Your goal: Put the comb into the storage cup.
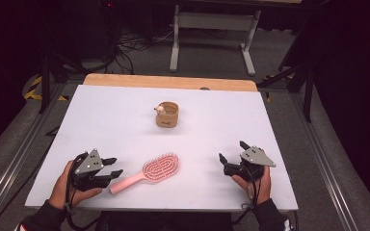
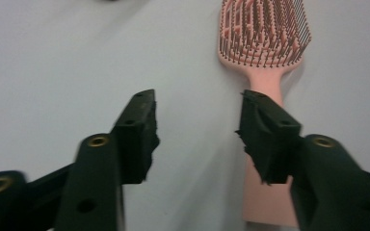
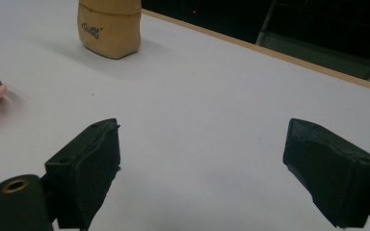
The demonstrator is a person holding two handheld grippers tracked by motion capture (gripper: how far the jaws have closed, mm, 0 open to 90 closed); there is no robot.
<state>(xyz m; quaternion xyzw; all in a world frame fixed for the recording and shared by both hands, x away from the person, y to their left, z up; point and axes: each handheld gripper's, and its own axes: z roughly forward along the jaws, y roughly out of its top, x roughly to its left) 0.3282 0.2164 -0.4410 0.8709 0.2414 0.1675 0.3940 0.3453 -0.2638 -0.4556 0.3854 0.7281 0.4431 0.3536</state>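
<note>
This looks like a lab or studio set up for recording. A white rectangular board (image 1: pixel 125 125) lies on a light wooden tabletop (image 1: pixel 168 82), ahead of both grippers' jaws. Beyond the table's far edge the grey carpeted floor (image 1: pixel 212 57) carries a tangle of black cables (image 1: pixel 130 45) and a white metal desk frame (image 1: pixel 214 24). Black stand legs (image 1: pixel 46 77) rise at the table's sides, with yellow-and-black hazard tape (image 1: pixel 33 89) on the floor. The surroundings are dark.
</note>
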